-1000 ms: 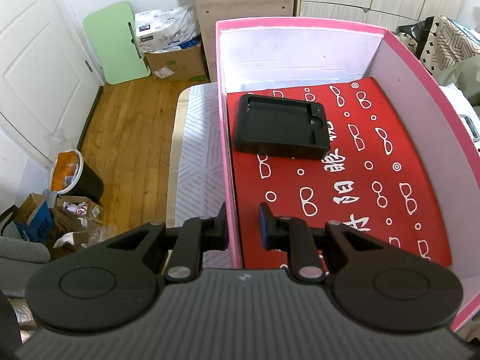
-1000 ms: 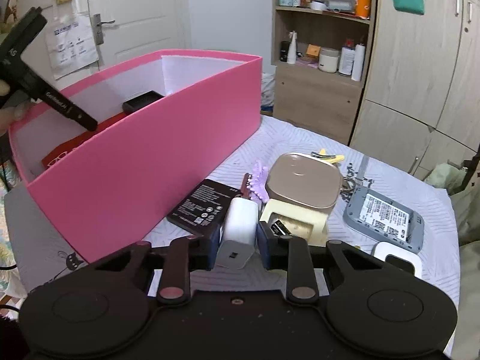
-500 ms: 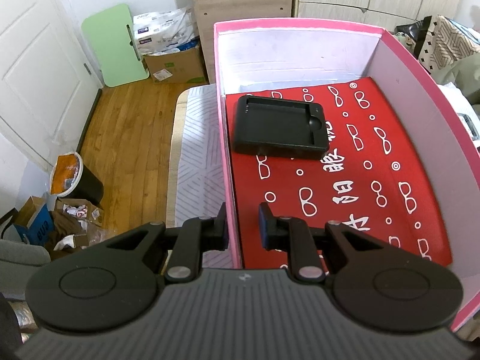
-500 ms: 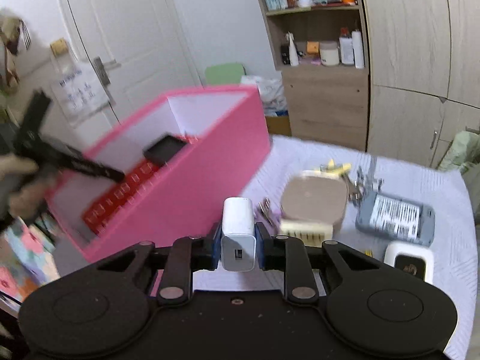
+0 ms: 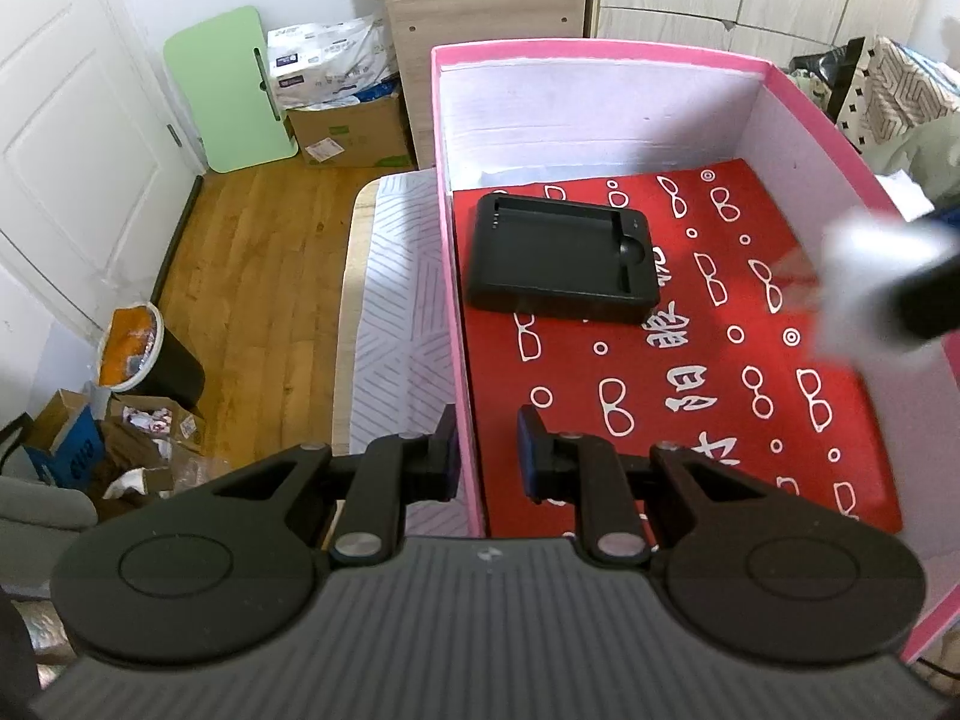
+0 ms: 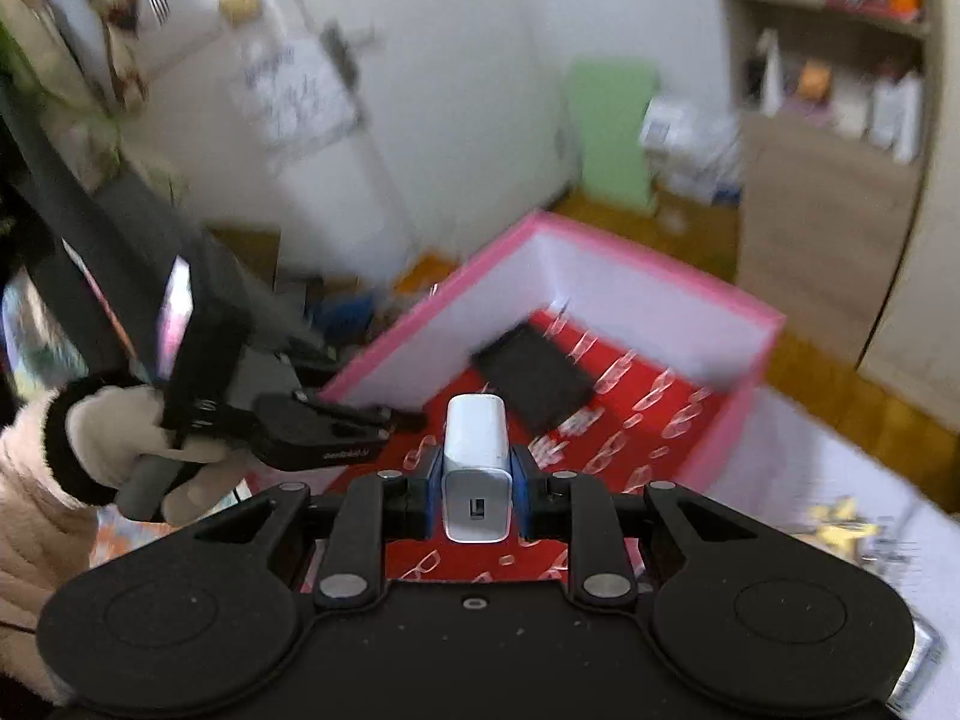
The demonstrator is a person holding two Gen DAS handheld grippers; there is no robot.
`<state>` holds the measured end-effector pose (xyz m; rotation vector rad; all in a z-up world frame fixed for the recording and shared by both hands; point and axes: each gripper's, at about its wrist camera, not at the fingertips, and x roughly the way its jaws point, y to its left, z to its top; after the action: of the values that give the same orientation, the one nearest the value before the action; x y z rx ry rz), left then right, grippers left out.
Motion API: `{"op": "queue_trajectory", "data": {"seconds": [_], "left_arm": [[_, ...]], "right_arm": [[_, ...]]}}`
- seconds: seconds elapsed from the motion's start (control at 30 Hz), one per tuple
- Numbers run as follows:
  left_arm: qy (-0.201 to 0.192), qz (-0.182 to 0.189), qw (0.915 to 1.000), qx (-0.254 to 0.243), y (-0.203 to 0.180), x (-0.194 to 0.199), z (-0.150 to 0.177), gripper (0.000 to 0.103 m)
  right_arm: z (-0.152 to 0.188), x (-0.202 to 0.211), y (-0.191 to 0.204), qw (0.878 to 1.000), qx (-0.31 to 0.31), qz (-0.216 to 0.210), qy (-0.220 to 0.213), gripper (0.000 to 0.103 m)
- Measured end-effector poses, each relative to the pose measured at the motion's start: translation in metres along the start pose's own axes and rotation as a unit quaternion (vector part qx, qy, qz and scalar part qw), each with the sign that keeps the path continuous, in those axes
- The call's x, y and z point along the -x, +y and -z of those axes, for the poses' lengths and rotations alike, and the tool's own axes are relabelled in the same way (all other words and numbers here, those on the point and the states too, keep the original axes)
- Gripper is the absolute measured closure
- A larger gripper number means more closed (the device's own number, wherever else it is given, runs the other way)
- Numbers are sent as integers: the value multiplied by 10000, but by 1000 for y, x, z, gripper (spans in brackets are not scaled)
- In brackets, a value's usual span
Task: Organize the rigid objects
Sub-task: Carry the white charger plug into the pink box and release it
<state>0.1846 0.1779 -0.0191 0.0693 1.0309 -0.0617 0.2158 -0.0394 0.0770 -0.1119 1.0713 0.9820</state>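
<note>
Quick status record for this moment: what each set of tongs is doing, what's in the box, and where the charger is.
right tongs: shut on the white charger, carried above the box's red floor
left tongs: open, straddling the box's near-left wall; whether they touch it cannot be told
pink box: open top, red patterned liner on the floor
black tray: lies flat in the box, far-left part of the liner
charger placement: not yet set down
</note>
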Motion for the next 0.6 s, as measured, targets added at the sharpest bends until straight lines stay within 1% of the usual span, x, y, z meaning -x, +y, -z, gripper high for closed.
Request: {"op": "queue_trajectory", "data": {"seconds": [0.1,0.23,0.3,0.37,0.43,0.5,0.6], "left_arm": [[-2,6,10000,13,0,0,0,85],[9,2,10000,-50,0,-1,-1,85],[18,9,10000,-34,1,-1,-1,88],[39,12,10000,-29,1,-2,-1,89],[100,25,9999,-12,2,-4,-2,89],[92,57,9999,-8,2,-4,-3,88],[86,55,9999,7,2,-5,-3,88]], "right_arm": [[-12,-48,-2,9985,-136,-136,522,76],[-24,-95,-8,9940,-357,-377,962,76],[-29,-110,-12,9908,-563,-607,1070,76],[-33,-121,-21,9849,-976,-870,1137,76],[-36,-131,-25,9831,-1032,-907,1211,76],[-38,-139,-30,9814,-1121,-896,1275,76],[-37,-145,-36,9788,-1234,-994,1296,75]]}}
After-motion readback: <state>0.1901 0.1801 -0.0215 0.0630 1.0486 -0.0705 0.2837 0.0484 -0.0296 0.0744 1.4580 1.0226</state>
